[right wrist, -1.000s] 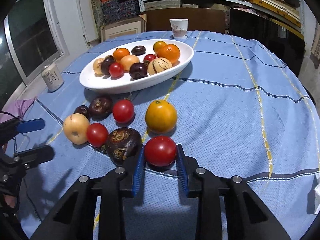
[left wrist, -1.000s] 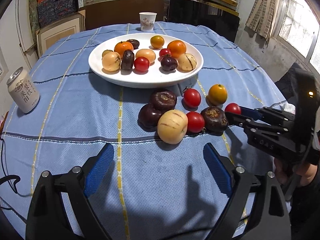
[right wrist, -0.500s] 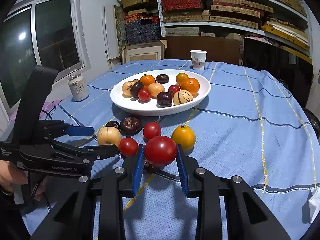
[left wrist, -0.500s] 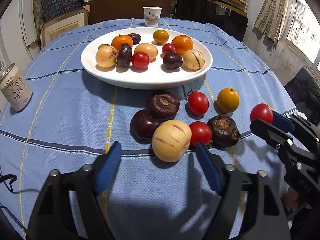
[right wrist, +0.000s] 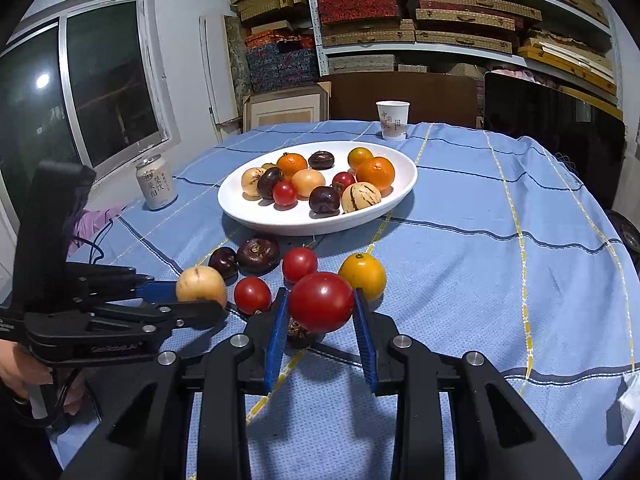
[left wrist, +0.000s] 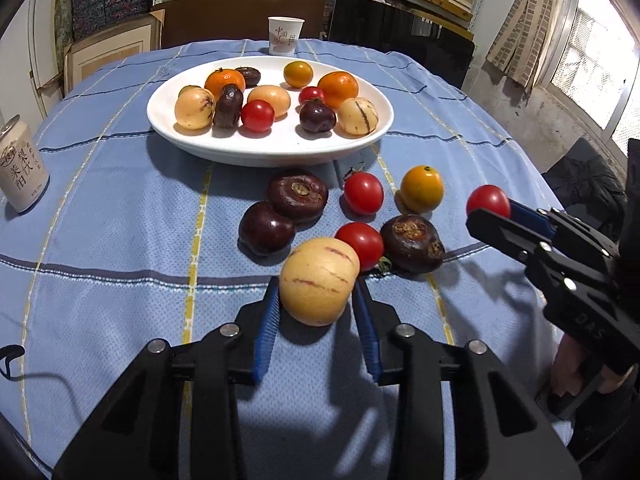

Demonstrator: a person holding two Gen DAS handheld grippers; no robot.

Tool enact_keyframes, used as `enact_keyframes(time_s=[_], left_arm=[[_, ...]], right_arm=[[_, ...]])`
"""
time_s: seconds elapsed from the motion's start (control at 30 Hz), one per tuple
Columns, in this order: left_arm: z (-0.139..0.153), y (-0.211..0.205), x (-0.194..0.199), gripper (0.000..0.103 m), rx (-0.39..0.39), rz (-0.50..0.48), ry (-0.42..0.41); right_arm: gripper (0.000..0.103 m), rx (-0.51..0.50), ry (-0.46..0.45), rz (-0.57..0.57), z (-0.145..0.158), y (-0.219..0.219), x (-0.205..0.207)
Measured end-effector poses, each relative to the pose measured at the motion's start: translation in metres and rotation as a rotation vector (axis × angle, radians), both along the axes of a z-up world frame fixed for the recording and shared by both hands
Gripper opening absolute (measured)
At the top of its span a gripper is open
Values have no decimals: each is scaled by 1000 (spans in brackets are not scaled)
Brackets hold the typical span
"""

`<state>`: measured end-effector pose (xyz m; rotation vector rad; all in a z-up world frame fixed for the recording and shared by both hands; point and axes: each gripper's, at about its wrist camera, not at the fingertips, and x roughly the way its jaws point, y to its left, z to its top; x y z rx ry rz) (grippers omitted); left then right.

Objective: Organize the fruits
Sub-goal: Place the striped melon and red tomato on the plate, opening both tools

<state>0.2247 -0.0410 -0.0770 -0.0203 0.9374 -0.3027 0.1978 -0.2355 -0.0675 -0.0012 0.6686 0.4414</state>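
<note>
A: Since a second back: left gripper [left wrist: 316,312] drawn in from wide apart, jaws closing now around the pale yellow, purple-streaked round melon-like fruit [left wrist: 318,280]; blue pads at both flanks, fruit on the blue checked tablecloth [left wrist: 120,240].

B: And to the right?

A: Right gripper [right wrist: 321,320] raised off the cloth since then, clamped on the glossy red round tomato [right wrist: 321,301], held in the air just above the loose pile.

B: Beyond the pads?

A: Touching the pale fruit's far right side, a second small red tomato [left wrist: 359,240]; next to that, a dark brown knobbly water chestnut [left wrist: 412,243]. Farther on, two more dark purple-brown ones, another red tomato, a round orange-yellow fruit [left wrist: 422,189].

B: Then the goal?

A: Probably the wide white oval ceramic plate [left wrist: 272,152], straight ahead past the pile, already bearing a dozen or so fruits. Behind it, a white paper cup [left wrist: 285,36]; far left, a pale drink can [left wrist: 22,170].

B: Key relation for the coming move?

A: Plate dead ahead of both tools, long axis across the view. Open patch at the near rim, centre. Left slightly nearer by the look of it; lift needed first, to clear the neighbouring tomato.
</note>
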Motion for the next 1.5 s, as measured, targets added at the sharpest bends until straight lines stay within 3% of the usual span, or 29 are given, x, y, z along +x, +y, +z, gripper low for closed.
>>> enact_keyframes(time_s=[0.33,0.87,1.13,1.5], left_arm=[[6,8,-17,35,0,19,-8],[57,33,-33,35,-25,49,-132],[74,43,-28,35,-26,71,-187],[123,44,-7,35,8,53,-304]], right_arm=[[32,5,-8,1,1,-1,-1],[32,69,-42,-4,15,-2,-9],[32,38,-88,-1,47,5,-18],[32,-6,-190,29,108,20,-8]])
